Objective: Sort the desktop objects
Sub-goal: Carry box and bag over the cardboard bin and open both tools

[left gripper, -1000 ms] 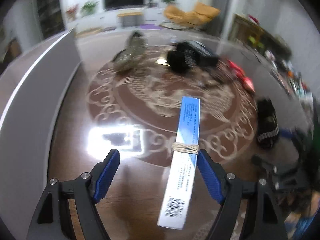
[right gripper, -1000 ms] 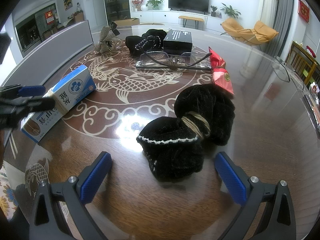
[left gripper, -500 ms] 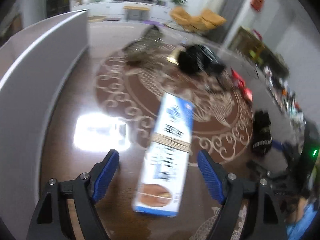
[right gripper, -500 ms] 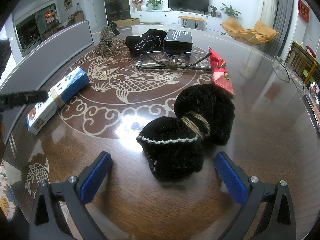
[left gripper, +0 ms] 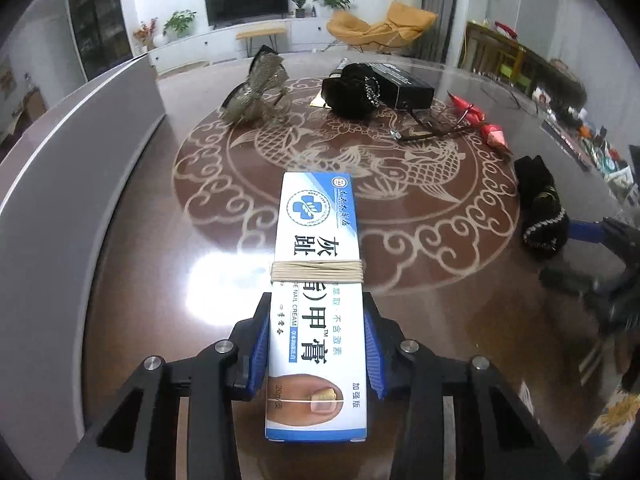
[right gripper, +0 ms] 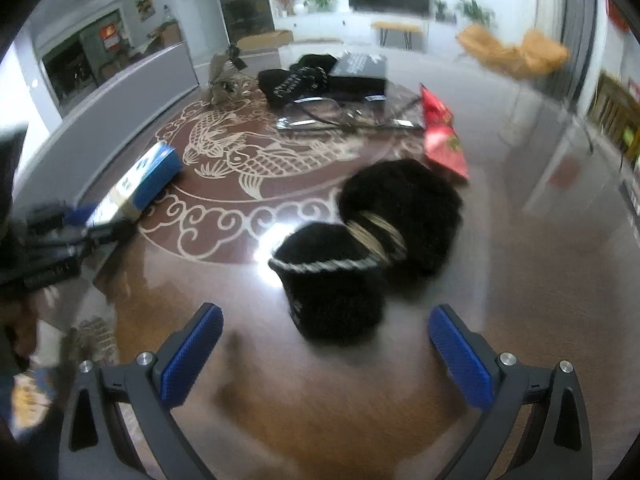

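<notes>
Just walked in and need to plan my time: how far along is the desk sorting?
Early. Nothing looks sorted yet. In hand: the left gripper is shut on the cream box. The right gripper is open just short of the black pouch, not touching it. Left: that pouch, the red packet, glasses, black case, a second black pouch and the mesh bow, all loose on the table.

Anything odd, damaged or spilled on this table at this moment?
Nothing spilled or broken. The one curiosity: rubber bands wrap the cream box, held by the left gripper, and the black fuzzy bundle ahead of the open right gripper. The right view is motion-blurred.
</notes>
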A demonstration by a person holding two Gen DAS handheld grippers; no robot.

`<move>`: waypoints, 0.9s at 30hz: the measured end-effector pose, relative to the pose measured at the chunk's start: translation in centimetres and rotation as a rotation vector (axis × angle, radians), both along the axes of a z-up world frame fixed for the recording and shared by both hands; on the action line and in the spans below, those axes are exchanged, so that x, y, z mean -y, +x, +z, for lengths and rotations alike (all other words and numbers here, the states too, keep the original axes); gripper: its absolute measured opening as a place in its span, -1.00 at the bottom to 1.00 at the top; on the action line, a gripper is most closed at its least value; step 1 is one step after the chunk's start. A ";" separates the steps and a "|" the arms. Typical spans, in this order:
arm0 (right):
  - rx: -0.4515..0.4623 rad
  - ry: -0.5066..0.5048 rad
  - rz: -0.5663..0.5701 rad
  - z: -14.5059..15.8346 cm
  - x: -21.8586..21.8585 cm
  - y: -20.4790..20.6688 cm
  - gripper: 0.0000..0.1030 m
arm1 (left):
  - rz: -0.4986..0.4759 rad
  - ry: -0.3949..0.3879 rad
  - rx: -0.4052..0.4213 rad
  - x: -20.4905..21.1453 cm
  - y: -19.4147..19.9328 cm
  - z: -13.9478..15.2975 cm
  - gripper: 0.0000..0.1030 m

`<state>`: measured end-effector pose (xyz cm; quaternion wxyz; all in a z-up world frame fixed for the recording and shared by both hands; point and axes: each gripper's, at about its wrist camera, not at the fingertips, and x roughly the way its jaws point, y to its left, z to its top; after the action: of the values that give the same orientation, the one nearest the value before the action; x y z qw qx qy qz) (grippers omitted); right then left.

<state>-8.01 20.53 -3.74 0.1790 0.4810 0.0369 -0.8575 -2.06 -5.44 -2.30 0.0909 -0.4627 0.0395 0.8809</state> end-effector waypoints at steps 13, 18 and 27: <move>0.013 0.076 0.020 3.6 1.1 -0.9 -0.38 | 0.020 0.130 -0.071 3.0 4.0 3.3 -0.21; -0.040 0.025 0.074 8.4 2.8 0.5 -0.38 | 0.045 0.223 -0.140 5.4 5.4 7.6 -0.22; -0.143 -0.112 0.369 15.9 19.7 2.3 -0.38 | 0.222 0.239 -0.219 17.4 6.9 14.1 -0.22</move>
<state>-5.72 0.84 12.19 0.3565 0.3931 0.0893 -0.8428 4.86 -22.80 11.77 0.0429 -0.3515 -0.1072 0.9291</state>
